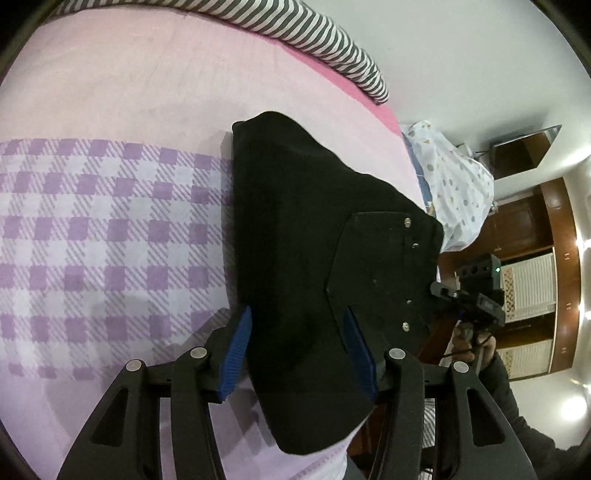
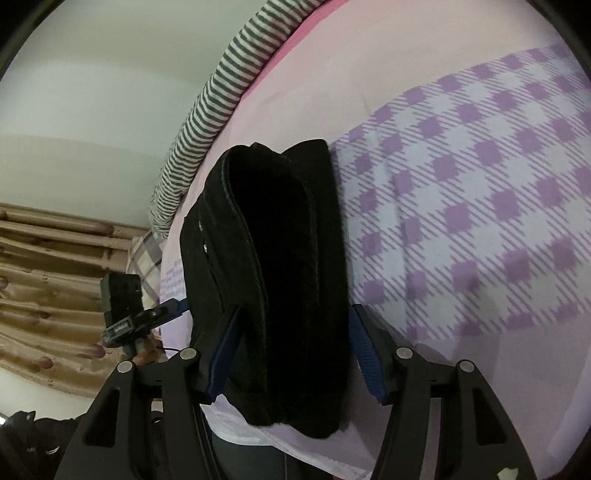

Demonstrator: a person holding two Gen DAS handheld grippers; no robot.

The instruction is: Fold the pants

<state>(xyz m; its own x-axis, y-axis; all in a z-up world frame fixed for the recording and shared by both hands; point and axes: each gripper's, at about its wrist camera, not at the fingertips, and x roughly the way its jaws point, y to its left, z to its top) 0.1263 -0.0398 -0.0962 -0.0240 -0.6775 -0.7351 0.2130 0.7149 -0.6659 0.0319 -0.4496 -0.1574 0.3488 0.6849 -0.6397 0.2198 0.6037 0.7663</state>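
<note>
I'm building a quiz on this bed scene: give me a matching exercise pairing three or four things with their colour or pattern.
Things:
1. pants
2. pillow
3. sheet
4. left gripper pads

Looks:
A. purple checks
B. blue
C. black
D. grey and white stripes

Pairs: 1-C, 2-D, 3-A, 4-B

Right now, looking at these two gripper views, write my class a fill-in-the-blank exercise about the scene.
1. The folded pants are ____ in colour.
2. The pants lie on a bed sheet with a purple ____ pattern.
3. The pillow at the bed's edge has a ____ cover.
4. The pads on the right gripper are ____.

Missing words: black; checked; striped; blue
</note>
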